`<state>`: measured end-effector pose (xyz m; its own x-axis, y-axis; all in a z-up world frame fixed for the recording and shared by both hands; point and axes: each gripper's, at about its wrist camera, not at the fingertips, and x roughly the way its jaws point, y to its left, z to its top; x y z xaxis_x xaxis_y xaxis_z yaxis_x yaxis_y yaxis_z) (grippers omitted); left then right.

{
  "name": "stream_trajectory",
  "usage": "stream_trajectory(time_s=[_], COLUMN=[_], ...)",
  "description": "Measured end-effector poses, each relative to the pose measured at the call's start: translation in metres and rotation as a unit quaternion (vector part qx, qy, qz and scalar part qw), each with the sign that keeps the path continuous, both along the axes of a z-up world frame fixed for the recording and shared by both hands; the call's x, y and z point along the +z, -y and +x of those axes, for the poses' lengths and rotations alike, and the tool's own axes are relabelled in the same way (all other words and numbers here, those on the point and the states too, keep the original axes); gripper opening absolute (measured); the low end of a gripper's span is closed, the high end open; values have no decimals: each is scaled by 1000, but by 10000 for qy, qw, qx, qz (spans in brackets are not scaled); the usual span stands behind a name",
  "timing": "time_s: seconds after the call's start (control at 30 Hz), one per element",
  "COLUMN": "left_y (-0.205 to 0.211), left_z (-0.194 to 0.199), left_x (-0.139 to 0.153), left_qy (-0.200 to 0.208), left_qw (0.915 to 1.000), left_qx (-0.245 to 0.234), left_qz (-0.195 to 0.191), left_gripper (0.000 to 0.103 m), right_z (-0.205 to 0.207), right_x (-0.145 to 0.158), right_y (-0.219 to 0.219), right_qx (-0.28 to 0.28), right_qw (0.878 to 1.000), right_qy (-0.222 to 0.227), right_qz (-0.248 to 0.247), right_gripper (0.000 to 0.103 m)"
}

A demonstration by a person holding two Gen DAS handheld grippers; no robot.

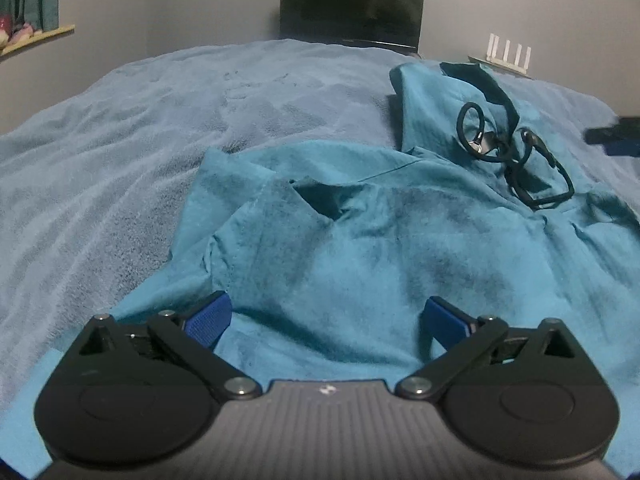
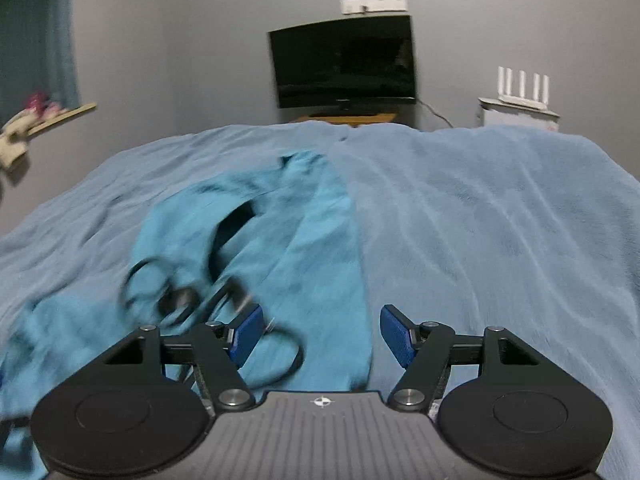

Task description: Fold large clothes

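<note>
The rumpled teal cotton garment (image 1: 400,248) with a black drawstring (image 1: 516,152) lies unfolded on the pale blue fleece blanket (image 1: 100,168). Folding looks barely begun. The left gripper (image 1: 326,320) and right gripper (image 2: 320,336), 2 in all, gape empty.

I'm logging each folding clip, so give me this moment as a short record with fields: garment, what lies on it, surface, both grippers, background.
garment: crumpled teal cloth garment, spread unfolded
on garment: black looped cord with a metal clip, lying on its far part
surface: light blue fleece blanket over a bed
left gripper: open, over the garment's near part, nothing between the blue pads
right gripper: open, holding nothing, over the garment's edge
background: dark flat screen, white antenna router, grey wall
</note>
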<state>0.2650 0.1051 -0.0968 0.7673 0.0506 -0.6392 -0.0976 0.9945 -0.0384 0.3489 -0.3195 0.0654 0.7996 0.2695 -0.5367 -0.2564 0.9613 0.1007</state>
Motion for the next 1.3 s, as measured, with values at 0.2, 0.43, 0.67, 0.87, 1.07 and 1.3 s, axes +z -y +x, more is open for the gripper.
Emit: stream_trajectory(time_s=[0.2, 0.43, 0.67, 0.87, 1.07, 1.3], left_y=[-9, -10, -10, -17, -37, -51], left_z=[4, 6, 7, 0, -37, -83], left_x=[-5, -12, -15, -10, 22, 57], left_qy=[-3, 73, 112, 310, 1049, 1345], left_qw=[9997, 9995, 9993, 9978, 9870, 9799], left_qx=[52, 126, 143, 135, 494, 668], left_qz=[-254, -282, -336, -571, -1110, -1316], left_gripper=[103, 103, 103, 103, 103, 103], right_z=[84, 135, 114, 40, -61, -190], right_x=[-19, -33, -13, 36, 68, 39], right_y=[-6, -5, -14, -20, -42, -51], right_qx=[-380, -303, 295, 866, 1514, 1945], right_qw=[9980, 9886, 9857, 9846, 9809, 9754], right_qy=[-255, -610, -268, 485, 981, 1040], right_qz=[438, 1339, 1639, 1438, 722, -25], right_gripper=[76, 71, 5, 4, 3, 2])
